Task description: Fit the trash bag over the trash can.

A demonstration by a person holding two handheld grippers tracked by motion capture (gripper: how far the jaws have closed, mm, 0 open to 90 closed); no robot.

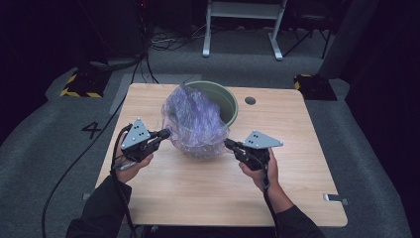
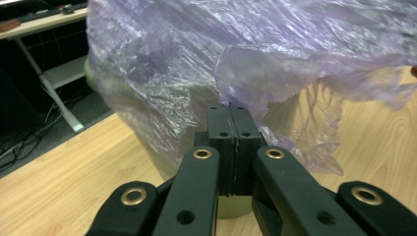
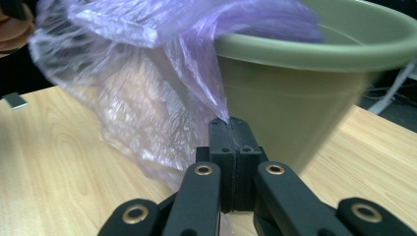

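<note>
Black number 4 (image 1: 91, 130) on the grey floor (image 1: 44, 144), left of table

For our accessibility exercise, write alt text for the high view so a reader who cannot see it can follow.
A person holds a crumpled purple plastic bag between the left gripper and the right gripper, draped against a green bucket on a wooden table.

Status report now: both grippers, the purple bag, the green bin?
Left gripper and right gripper both shut on purple bag. Bag draped over near side of green bin, not yet in it. Nothing else on the table.
</note>
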